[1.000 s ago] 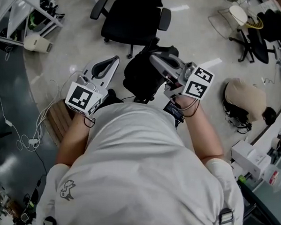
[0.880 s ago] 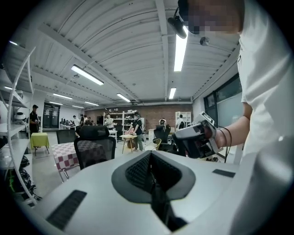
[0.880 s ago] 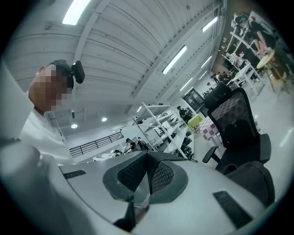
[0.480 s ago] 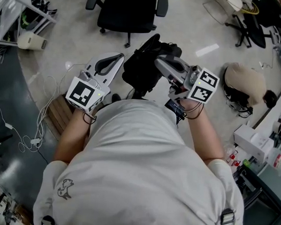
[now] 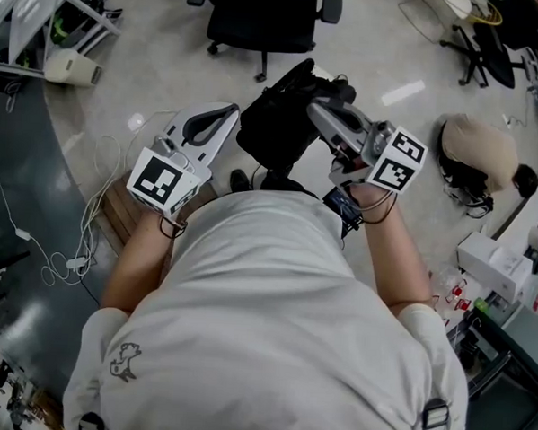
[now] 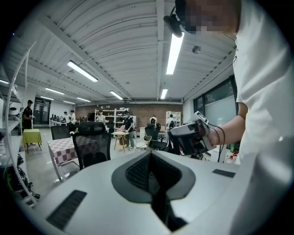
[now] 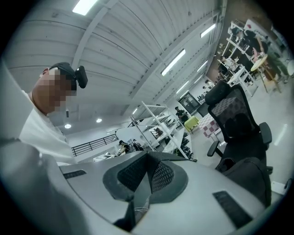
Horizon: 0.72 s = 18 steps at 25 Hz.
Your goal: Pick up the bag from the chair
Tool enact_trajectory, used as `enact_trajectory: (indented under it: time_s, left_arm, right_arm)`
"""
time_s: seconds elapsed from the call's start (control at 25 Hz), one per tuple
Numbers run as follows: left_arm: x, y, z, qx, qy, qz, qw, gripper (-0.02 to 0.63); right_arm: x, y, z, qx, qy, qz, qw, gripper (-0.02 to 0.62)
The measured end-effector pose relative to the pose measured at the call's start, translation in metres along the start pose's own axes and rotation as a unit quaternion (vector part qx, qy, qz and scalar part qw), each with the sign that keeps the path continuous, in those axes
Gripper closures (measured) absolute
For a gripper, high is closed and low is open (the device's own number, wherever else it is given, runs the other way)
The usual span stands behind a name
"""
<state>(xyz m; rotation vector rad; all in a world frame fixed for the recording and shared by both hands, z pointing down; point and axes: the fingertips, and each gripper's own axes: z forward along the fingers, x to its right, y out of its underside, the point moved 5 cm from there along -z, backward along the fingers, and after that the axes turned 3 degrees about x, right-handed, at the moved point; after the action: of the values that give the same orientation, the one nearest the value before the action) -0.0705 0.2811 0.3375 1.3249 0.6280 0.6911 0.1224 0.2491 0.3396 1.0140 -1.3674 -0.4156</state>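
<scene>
The right claw [image 7: 148,158] is clenched on a thin dark strap [image 7: 140,199] of the black bag [image 5: 278,125], which hangs below it in front of the person, clear of the black chair [image 5: 261,16] beyond. The left claw [image 6: 150,156] is closed on nothing just beside it. The bag looks soft and saggy with some weight, so the strap suits as a hold, though it is narrow and might slide; loose cables [image 5: 73,262] on the floor [image 5: 151,69] look the likeliest snag.
</scene>
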Motion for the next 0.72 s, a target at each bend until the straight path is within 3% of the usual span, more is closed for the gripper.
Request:
enact_trajectory:
  time_s: [0.52, 0.72]
  left_arm:
    - [0.0, 0.005, -0.06, 0.028, -0.007, 0.003, 0.9996, 0.595]
    - [0.003, 0.01, -0.067, 0.02, -0.003, -0.003, 0.9998, 0.595]
  right_arm:
    - [-0.049, 0.05, 0.038, 0.0, -0.011, 0.014, 1.0, 0.563]
    - [-0.061, 0.059, 0.046, -0.009, -0.016, 0.017, 1.0, 0.563]
